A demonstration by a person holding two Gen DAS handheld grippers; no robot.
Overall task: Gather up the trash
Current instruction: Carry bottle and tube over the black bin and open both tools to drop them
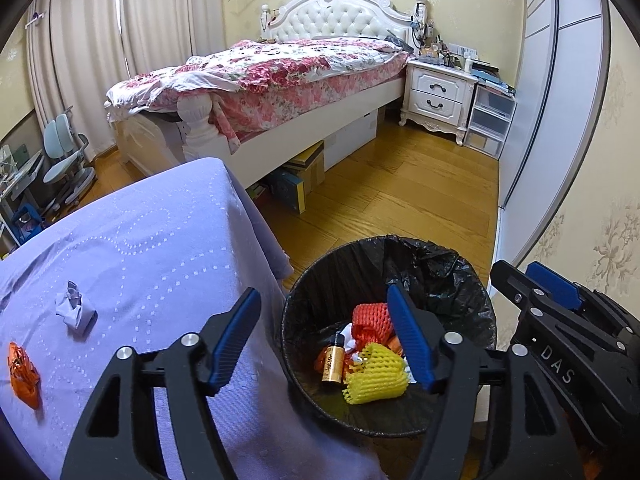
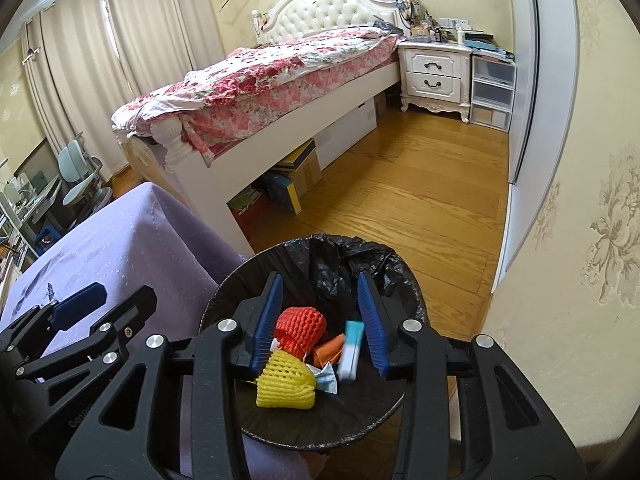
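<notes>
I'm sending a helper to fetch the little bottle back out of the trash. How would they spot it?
Find the black-lined bin on the wood floor beside the purple-covered table. The bottle lies among the trash in it, just left of the yellow foam net. It is the only hard item: amber, dark cap.

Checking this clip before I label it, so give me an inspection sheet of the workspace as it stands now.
Surface: table under a lilac cloth, beside a wood floor.
Job's things: black-lined bin holding red foam net, yellow foam net, small brown bottle; a blurred pale blue tube is over the bin. Crumpled paper and orange scrap lie on the cloth.
Clutter: boxes under the bed.
Grippers: left gripper open, empty; right gripper open, over the bin.
Cables: nothing seen.
Surroundings: bed, nightstand, curtains.
</notes>
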